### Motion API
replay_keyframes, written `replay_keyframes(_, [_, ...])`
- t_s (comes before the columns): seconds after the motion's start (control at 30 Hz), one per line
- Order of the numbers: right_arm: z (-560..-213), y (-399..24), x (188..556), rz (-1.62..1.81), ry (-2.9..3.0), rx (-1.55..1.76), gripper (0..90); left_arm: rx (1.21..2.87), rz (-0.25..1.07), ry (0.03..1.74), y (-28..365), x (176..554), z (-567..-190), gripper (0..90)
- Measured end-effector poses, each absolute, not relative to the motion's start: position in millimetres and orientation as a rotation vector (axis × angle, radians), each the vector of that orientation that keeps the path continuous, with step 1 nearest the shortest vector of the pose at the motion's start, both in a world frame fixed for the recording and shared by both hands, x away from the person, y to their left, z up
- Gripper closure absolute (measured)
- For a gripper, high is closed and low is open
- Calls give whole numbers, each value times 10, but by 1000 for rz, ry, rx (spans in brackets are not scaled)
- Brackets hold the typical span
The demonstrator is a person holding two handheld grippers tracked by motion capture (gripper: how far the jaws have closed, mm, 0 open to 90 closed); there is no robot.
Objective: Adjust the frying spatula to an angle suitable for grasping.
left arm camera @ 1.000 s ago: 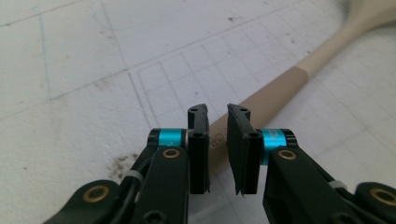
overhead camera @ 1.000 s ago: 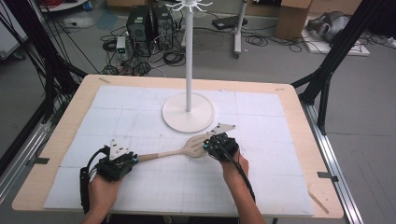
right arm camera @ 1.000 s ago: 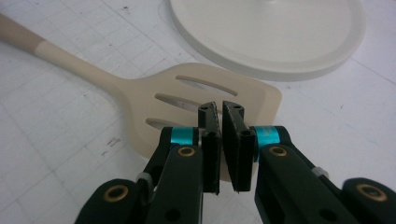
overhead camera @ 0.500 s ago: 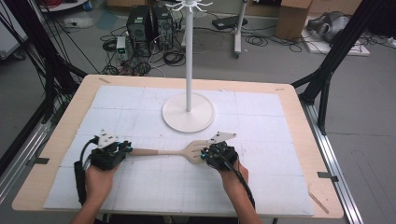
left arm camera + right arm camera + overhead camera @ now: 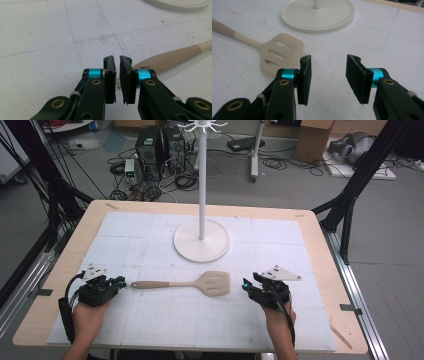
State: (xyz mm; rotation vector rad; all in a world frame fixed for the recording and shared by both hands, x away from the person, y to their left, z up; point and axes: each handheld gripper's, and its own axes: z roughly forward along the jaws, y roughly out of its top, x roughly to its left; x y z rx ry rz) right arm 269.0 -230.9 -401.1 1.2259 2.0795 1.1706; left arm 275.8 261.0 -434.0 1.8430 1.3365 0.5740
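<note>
White mat (image 5: 150,330), spatula (image 5: 200,283) handle end behind left tool (image 5: 117,75)

Wooden table (image 5: 320,245), white grid mat (image 5: 150,320) on it, spatula (image 5: 200,283) & stand base (image 5: 201,247) on mat

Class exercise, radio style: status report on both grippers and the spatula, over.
Left gripper shut, empty, beside the spatula handle. Right gripper jaws just opened, nothing between them. Spatula flat on the mat, free. Stand behind, nothing in the way.
</note>
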Motion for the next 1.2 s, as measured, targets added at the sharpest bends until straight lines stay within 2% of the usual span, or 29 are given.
replay_keyframes(0.2, [-4138,-2407,2637,1153,2079,1257,568,1894,557,1328,2488,2803,-4401,821])
replay_keyframes(0.33, [-4152,-2348,2664,1138,2107,1237,613,1918,565,1340,2455,2836,-4443,825])
replay_keyframes(0.67, [-4217,-2235,2752,1088,2158,1223,667,1875,574,1368,2418,2913,-4466,859])
replay_keyframes(0.9, [-4235,-1994,2869,1088,2227,1153,779,1860,568,1379,2399,2966,-4465,872])
replay_keyframes(1.1, [-4091,-2107,2899,1152,2079,1165,848,1858,570,1377,2381,2984,-4466,871])
replay_keyframes(1.2, [-4040,-2108,2959,1195,2084,1157,848,1860,567,1377,2382,2987,-4465,871])
